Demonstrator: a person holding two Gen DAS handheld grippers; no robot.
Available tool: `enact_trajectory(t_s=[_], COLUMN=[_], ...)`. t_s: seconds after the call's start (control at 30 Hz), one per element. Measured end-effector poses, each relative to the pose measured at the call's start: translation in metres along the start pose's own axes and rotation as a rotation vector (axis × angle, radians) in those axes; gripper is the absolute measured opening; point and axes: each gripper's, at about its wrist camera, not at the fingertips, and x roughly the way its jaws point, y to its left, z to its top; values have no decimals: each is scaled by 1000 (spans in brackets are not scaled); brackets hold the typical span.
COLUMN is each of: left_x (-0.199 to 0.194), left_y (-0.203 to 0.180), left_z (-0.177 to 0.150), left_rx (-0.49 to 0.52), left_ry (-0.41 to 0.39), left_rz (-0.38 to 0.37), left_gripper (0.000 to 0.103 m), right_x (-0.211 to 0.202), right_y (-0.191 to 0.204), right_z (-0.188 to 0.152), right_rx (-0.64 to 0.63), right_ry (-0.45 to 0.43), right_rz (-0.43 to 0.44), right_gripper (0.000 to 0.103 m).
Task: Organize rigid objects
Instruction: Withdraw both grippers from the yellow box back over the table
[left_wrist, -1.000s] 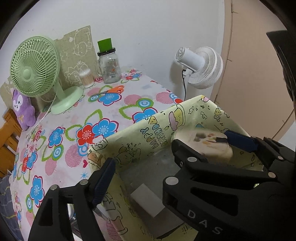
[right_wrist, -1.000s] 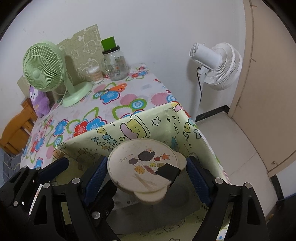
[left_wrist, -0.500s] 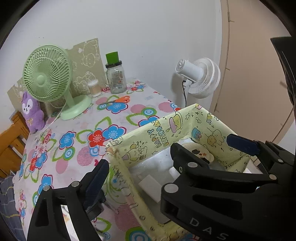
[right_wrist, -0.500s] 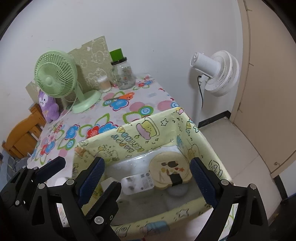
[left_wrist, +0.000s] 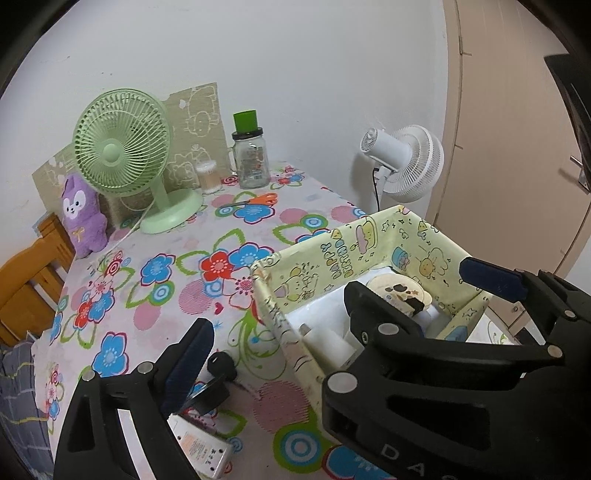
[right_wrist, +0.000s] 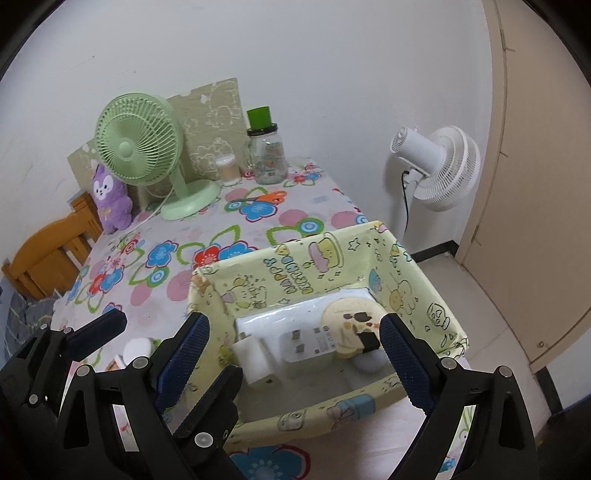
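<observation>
Hovering above the near edge of the table (right_wrist: 229, 240), both grippers are spread and hold nothing. Furthest left, by the near-left corner, a white power strip (left_wrist: 201, 448) and a black round-ended item (left_wrist: 218, 380) lie loose on the floral cloth, just under the left gripper (left_wrist: 332, 306) — likely the next things to collect. Reaching for them could drag the cloth or nudge the strip off the near edge, since it lies so close to it.

Further right, the yellow cartoon-print box (right_wrist: 321, 258) stands at the near-right corner, seemingly right up against the table's right edge, though how much of it rests on the top cannot be told. It holds a white charger (right_wrist: 255, 356), a white plug block (right_wrist: 310, 349) and a round cream lid-like piece (right_wrist: 351, 323). The right gripper (right_wrist: 295, 354) hangs over it — a careless bump on the soft wall might tip the box floorward.
</observation>
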Motion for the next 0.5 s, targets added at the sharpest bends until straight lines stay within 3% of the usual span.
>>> enact_trajectory(t_s=[0.5], left_x=[-20], left_y=[38], left_z=[-30], left_rx=[-53], left_ry=[-7], left_rz=[24], left_gripper=[98], right_x=[-13], right_y=[47], right_z=[-19], right_rx=[-70], right_ry=[-12], right_rz=[38], right_gripper=[95])
